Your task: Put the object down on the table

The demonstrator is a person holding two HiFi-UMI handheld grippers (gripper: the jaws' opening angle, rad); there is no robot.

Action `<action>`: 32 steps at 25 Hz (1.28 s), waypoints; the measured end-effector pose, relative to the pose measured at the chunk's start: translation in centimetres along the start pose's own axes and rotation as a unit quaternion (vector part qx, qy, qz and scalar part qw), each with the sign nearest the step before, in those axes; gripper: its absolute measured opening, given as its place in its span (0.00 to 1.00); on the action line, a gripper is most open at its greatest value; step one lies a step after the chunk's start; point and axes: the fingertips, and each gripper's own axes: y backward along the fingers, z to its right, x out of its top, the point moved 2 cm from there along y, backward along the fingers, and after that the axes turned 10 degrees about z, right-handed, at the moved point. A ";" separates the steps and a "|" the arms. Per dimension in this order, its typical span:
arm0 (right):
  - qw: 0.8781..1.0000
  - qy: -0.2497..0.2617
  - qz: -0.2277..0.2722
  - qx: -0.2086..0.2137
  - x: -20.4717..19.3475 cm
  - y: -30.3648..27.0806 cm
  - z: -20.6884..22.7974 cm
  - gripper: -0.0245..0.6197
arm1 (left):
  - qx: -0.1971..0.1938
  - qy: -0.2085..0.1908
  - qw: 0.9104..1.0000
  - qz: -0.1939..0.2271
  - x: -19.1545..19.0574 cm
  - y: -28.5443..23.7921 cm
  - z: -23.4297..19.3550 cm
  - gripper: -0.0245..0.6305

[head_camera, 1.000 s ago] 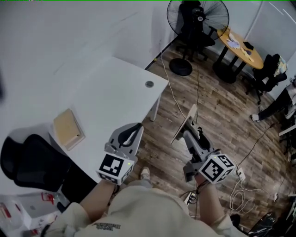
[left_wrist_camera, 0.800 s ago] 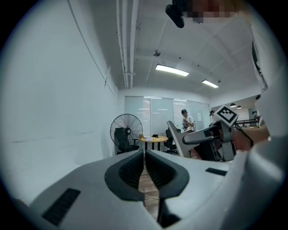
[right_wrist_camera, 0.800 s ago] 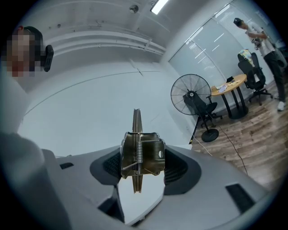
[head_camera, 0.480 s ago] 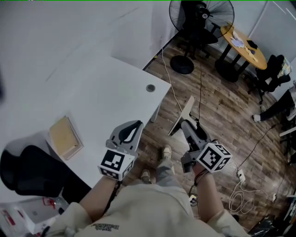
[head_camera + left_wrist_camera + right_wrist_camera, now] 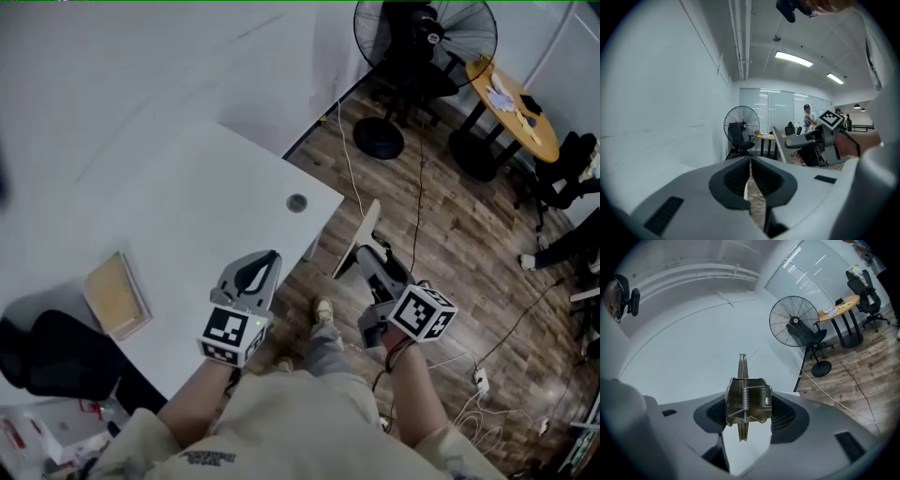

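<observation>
the clipboard (image 5: 742, 365) is a thin, flat, pale brown board, seen on its thin edge in the right gripper view. it has a shiny metal clip (image 5: 748, 401) with a curly spring on it. i see no words on it.

the right gripper (image 5: 748, 414) pinches it at the clip, one jaw on each side. the board sticks out past the jaws and stands on its edge. it is up in the air over the wood floor (image 5: 441, 234).

the white table (image 5: 187, 216) is just to the left of that gripper, and the board does not touch it. the left gripper (image 5: 255, 274) is over the table's near edge. its jaws are pressed together with nothing in them.

each gripper has a cube (image 5: 422, 314) with black and white squares. past the left gripper's tips there is a small round hole (image 5: 296, 202) in the table. off to its left lies a tan book (image 5: 114, 295). far ahead of the right gripper stands a black fan (image 5: 427, 37).

the print on the person's shirt (image 5: 281, 431) is too small to read.
</observation>
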 end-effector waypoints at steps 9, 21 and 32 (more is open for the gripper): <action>0.997 -0.036 -0.071 0.001 1.7 -10.5 8.4 0.41 | 0.033 0.016 0.998 -0.057 -3.4 -11.1 -3.2 0.09; 0.983 -0.061 -0.174 0.004 -1.8 -20.4 14.8 0.41 | 0.092 0.059 0.988 -0.109 -8.1 -18.2 -7.8 0.09; 0.968 -0.045 -0.247 0.004 -6.7 -25.7 16.6 0.41 | 0.116 0.091 0.980 -0.134 -11.5 -19.0 -11.2 0.09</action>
